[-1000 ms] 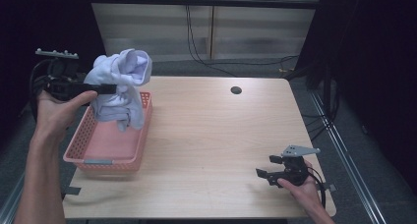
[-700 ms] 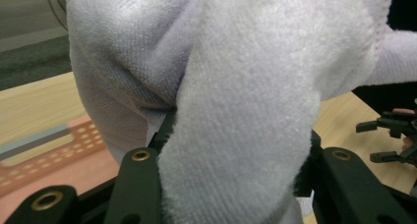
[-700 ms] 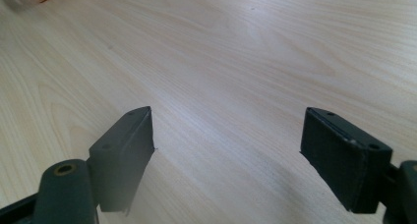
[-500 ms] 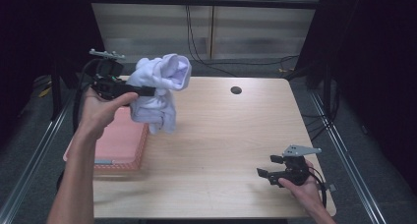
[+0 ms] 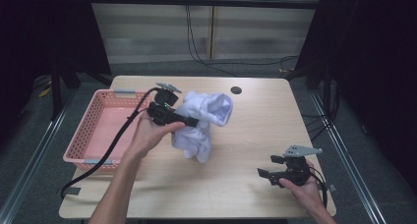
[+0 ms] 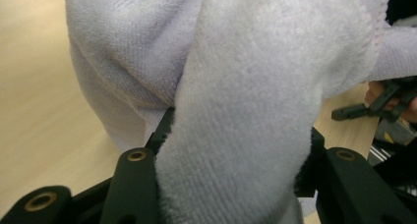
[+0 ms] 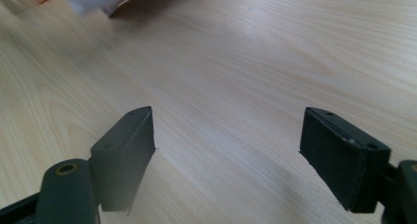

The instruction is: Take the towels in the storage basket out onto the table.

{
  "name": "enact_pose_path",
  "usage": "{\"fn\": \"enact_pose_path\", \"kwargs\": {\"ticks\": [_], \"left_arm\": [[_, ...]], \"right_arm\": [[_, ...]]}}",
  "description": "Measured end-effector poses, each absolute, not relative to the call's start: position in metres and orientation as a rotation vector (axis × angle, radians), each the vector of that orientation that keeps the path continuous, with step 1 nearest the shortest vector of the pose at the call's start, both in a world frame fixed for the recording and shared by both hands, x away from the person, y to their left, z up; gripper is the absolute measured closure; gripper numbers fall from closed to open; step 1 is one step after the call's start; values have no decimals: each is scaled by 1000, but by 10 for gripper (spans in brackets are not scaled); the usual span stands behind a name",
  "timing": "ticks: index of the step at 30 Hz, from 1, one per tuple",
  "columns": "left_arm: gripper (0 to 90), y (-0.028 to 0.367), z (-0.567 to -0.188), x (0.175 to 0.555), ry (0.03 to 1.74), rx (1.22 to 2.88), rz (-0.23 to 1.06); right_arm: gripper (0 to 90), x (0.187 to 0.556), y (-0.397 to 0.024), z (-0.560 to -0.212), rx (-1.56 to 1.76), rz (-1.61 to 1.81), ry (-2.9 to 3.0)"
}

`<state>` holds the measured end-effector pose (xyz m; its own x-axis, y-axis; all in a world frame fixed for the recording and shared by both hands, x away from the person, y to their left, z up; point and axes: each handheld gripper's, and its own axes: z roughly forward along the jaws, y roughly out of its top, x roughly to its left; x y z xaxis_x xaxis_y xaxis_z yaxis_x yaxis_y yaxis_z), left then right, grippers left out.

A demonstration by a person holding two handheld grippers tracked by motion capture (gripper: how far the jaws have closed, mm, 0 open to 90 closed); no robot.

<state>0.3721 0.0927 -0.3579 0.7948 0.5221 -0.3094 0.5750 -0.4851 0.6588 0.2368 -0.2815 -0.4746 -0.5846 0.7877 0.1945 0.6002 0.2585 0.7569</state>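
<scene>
Two grippers: one in each of the person's hands, well apart over the table.
Left gripper: clamped on a bunched white towel, jaws pressed into the pile on both sides in the left gripper view.
Towel position: hung above the middle of the table, its lower folds apparently just off the wood, though that was hard to tell.
Pink basket: at the table's left edge, nothing visible inside.
Right gripper: jaws wide apart, holding nothing, low over bare wood near the front right corner.
Step in hand: likely carrying the towel to open table.
Next move: lowering it, the free gripper taking a corner to spread it.
</scene>
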Motion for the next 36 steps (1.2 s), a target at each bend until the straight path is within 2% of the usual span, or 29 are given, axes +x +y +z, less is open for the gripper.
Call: {"fn": "enact_pose_path", "kwargs": {"ticks": [9, 13, 18, 20, 24, 27, 29, 30, 31, 32, 36], "left_arm": [[490, 51, -430, 358, 797, 2249, -210], [423, 36, -466, 352, 778, 2259, -259], [305, 35, -471, 349, 742, 2197, -252], [225, 37, -468, 347, 719, 2196, -263], [160, 45, -458, 341, 723, 2157, -252], [208, 61, -452, 338, 738, 2110, -249], [226, 68, -448, 330, 745, 2124, -187], [269, 74, -446, 326, 732, 2108, -189], [295, 77, -445, 324, 729, 2104, -193], [280, 81, -443, 321, 736, 2093, -193], [357, 95, -430, 301, 717, 2112, -124]], "right_arm": [[206, 237, -282, -475, 1296, 1229, 2304], [209, 236, -281, -475, 1290, 1226, 2316], [212, 236, -281, -475, 1286, 1228, 2317], [212, 235, -280, -475, 1290, 1235, 2314], [212, 233, -281, -471, 1288, 1255, 2294], [212, 232, -279, -466, 1284, 1280, 2276], [214, 232, -278, -463, 1277, 1301, 2262], [221, 233, -277, -461, 1273, 1315, 2262], [242, 234, -274, -458, 1266, 1323, 2266], [254, 235, -272, -457, 1256, 1328, 2269], [324, 240, -258, -444, 1191, 1352, 2290]]}}
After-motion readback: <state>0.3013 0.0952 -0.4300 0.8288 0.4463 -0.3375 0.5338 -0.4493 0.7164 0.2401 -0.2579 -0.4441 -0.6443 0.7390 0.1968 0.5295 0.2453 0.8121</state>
